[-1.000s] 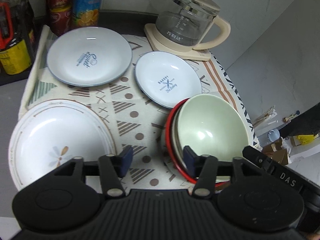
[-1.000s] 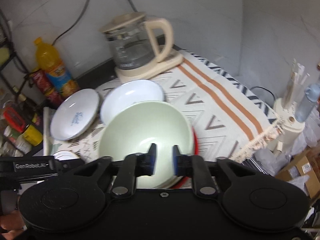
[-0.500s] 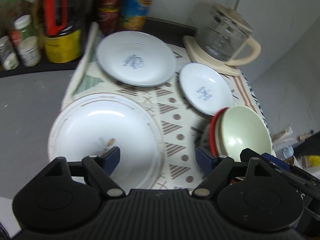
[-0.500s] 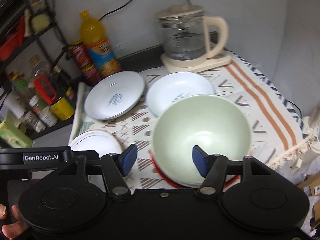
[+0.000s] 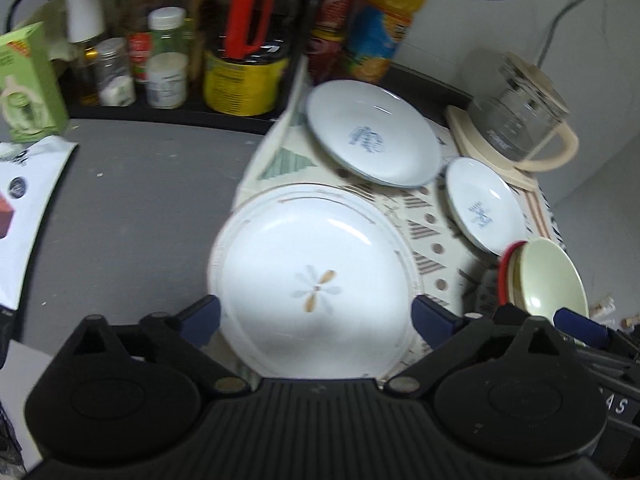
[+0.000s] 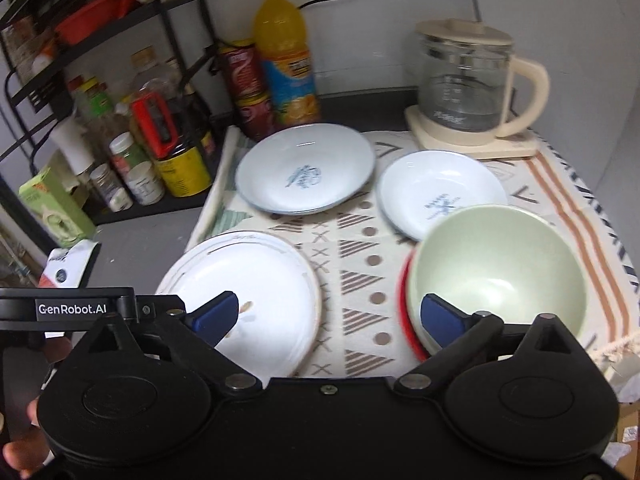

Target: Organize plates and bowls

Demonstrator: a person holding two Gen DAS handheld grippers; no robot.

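Plates lie spread on the patterned cloth: the big flowered plate (image 5: pixel 316 276) nearest, ready to take the stack. Left gripper (image 5: pixel 316 318) hovers over it, fingers opening, empty; right gripper (image 6: pixel 328 316) likewise opening beside the green bowl (image 6: pixel 496 276).

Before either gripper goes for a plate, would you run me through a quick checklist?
1. Left gripper holds nothing, jaws opening: ok.
2. Right gripper holds nothing, jaws opening: ok.
3. Large flower plate bare and lying flat: ok.
4. Green bowl nested in the red bowl: ok.
5. Two blue-print plates lying apart, unstacked: not ok.
6. Stack sitting level: cannot tell.
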